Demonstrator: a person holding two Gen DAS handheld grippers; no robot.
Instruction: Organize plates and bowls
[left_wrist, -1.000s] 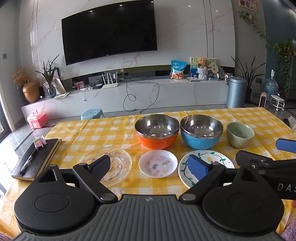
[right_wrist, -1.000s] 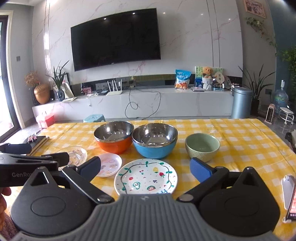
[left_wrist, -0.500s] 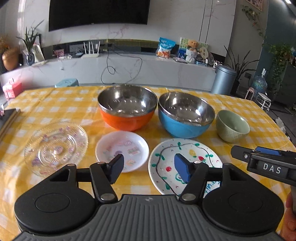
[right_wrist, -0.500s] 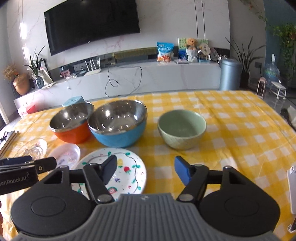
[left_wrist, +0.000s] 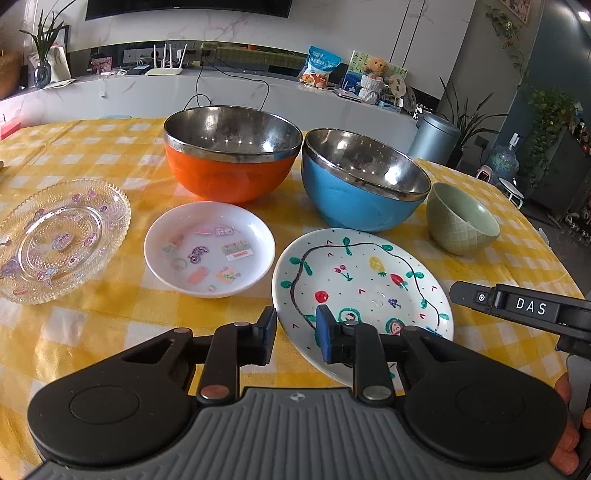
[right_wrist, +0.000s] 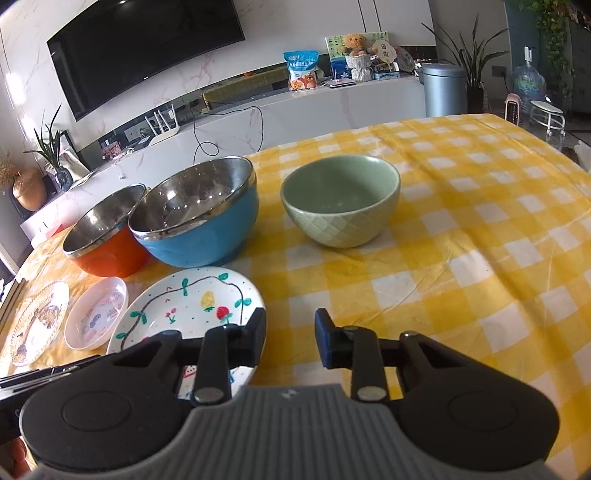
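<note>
The left gripper (left_wrist: 295, 328) has just been closing its jaws to a narrow gap, nothing between them, poised at the near-left rim of the painted plate (left_wrist: 364, 280). The right gripper (right_wrist: 290, 338) has narrowed likewise (also empty), just beside that plate's right edge over the yellow checked cloth (right_wrist: 480, 221). Beyond sit a small white dish (left_wrist: 209, 249) and a glass plate (left_wrist: 55, 240), then the orange bowl (left_wrist: 231, 168), blue bowl (left_wrist: 360, 184) and green bowl (right_wrist: 341, 205) in a row.
</note>
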